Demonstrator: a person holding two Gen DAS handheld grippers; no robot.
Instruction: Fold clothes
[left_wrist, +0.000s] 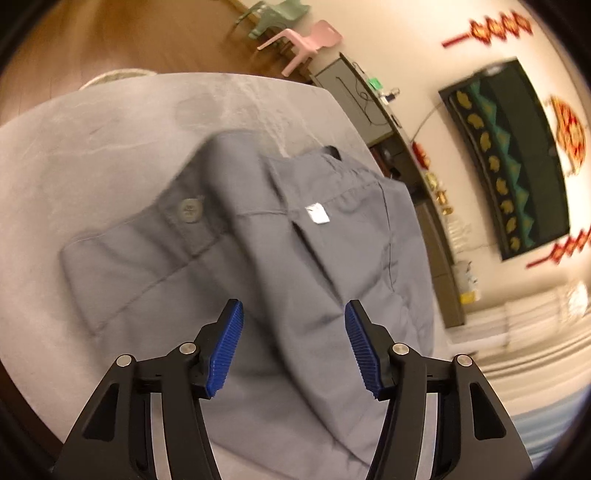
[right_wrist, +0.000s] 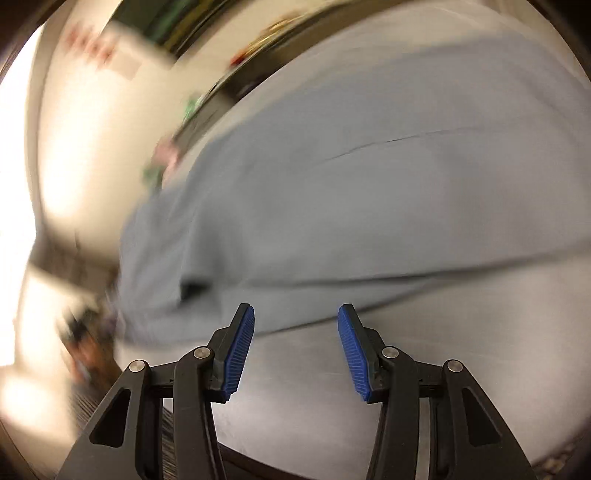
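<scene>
A grey pair of trousers (left_wrist: 280, 240) lies partly folded on a grey table (left_wrist: 110, 147), waistband with a button (left_wrist: 189, 210) to the left and a small white label (left_wrist: 317, 214) near the middle. My left gripper (left_wrist: 293, 314) is open and empty, hovering just above the cloth. In the right wrist view the same garment (right_wrist: 351, 206) looks pale blue-grey and blurred. My right gripper (right_wrist: 295, 314) is open and empty, over the table (right_wrist: 314, 387) at the garment's near edge.
A pink chair (left_wrist: 306, 40) and a green chair (left_wrist: 273, 14) stand on the wood floor beyond the table. A dark cabinet (left_wrist: 354, 96) runs along the wall under a dark framed hanging (left_wrist: 509, 158). The right wrist view is motion-blurred.
</scene>
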